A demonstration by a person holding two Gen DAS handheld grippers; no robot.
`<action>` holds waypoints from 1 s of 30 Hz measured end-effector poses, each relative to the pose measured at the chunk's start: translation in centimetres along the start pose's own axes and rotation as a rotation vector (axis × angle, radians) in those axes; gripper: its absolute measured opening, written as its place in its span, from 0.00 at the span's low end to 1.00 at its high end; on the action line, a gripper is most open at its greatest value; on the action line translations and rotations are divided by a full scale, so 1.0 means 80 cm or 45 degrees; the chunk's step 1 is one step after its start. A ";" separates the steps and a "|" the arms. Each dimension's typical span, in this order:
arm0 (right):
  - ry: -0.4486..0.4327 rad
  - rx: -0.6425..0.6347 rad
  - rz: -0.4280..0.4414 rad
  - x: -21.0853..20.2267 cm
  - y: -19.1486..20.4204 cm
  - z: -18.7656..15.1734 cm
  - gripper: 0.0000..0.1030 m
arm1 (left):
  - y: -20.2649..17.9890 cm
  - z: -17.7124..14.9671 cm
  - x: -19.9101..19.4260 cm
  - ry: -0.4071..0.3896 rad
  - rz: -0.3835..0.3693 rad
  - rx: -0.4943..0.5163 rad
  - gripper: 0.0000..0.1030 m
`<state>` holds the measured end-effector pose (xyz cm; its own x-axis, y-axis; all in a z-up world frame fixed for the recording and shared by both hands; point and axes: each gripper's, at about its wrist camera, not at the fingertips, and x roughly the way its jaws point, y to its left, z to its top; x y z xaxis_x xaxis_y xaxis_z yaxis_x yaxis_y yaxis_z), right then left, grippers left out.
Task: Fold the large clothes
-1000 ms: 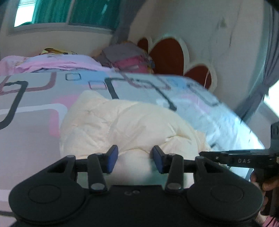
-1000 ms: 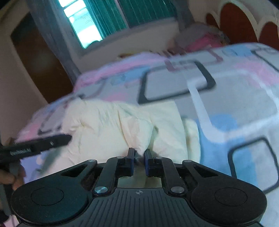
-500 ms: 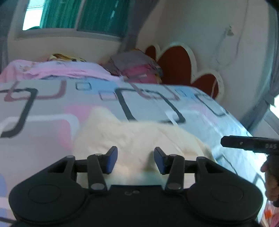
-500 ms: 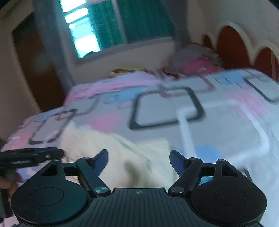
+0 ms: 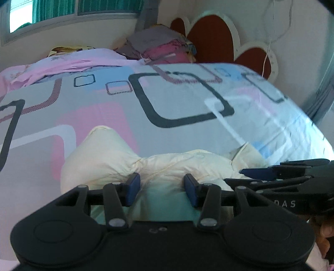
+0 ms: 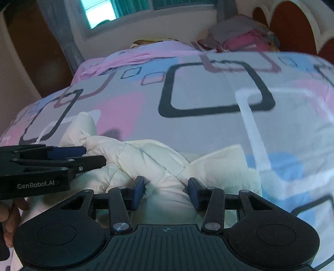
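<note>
Cream padded garment (image 5: 167,166): bunched on the bed (image 5: 177,98), lying on the patterned bedspread at the near edge, at 6 o'clock in both wrist views. One rounded lobe sticks up toward 10 o'clock.

Left gripper (image 5: 160,185): jaws partly open, blue pads (image 5: 132,184) set on either side of a raised fold of the cream fabric. The cloth fills the gap between them; whether the pads actually press on it cannot be told. In the right wrist view the same gripper (image 6: 83,155) enters from 9 o'clock, tips against the garment's left bulge.

Right gripper (image 6: 166,192): jaws partly open and closing, a mound of the garment between the pads (image 6: 138,190), which do not visibly pinch it. Seen from the left wrist camera, it (image 5: 240,176) reaches in from 3 o'clock, just beside the left gripper.

Pink bedding (image 5: 68,62): heaped at 11 o'clock, far end of bed.

Folded clothes pile (image 5: 162,45): at 12 o'clock, against the heart-shaped headboard (image 5: 210,39).

Window (image 6: 117,8): at 11 o'clock, green curtain.
</note>
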<state>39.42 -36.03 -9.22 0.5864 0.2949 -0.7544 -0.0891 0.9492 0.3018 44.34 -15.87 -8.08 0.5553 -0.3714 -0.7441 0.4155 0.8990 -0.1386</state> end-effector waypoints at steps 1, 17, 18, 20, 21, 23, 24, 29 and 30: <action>0.004 -0.004 -0.004 0.000 0.001 -0.001 0.44 | -0.002 0.000 0.001 0.011 0.004 0.013 0.44; -0.101 -0.159 0.151 -0.162 0.037 -0.071 0.44 | -0.038 -0.093 -0.171 -0.204 -0.059 0.046 0.44; -0.073 -0.177 0.144 -0.164 0.041 -0.081 0.44 | -0.041 -0.105 -0.179 -0.205 -0.061 0.032 0.44; -0.033 -0.216 0.114 -0.168 0.046 -0.102 0.44 | -0.047 -0.123 -0.187 -0.185 -0.066 0.045 0.44; -0.029 -0.229 0.098 -0.171 0.048 -0.113 0.44 | -0.052 -0.132 -0.190 -0.172 -0.055 0.066 0.44; -0.024 -0.241 0.077 -0.178 0.049 -0.134 0.44 | -0.058 -0.149 -0.193 -0.142 -0.049 0.091 0.43; -0.018 -0.244 0.072 -0.179 0.048 -0.141 0.44 | -0.060 -0.156 -0.193 -0.131 -0.056 0.090 0.43; 0.039 -0.235 0.055 -0.166 0.048 -0.171 0.44 | -0.062 -0.183 -0.186 -0.080 -0.048 0.082 0.45; 0.045 -0.242 0.048 -0.164 0.048 -0.175 0.44 | -0.059 -0.186 -0.183 -0.079 -0.047 0.069 0.45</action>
<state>20.10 -34.69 -6.33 0.5516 0.3314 -0.7654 -0.2628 0.9400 0.2175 23.51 -11.23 -6.25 0.5815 -0.4194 -0.6971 0.4743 0.8709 -0.1284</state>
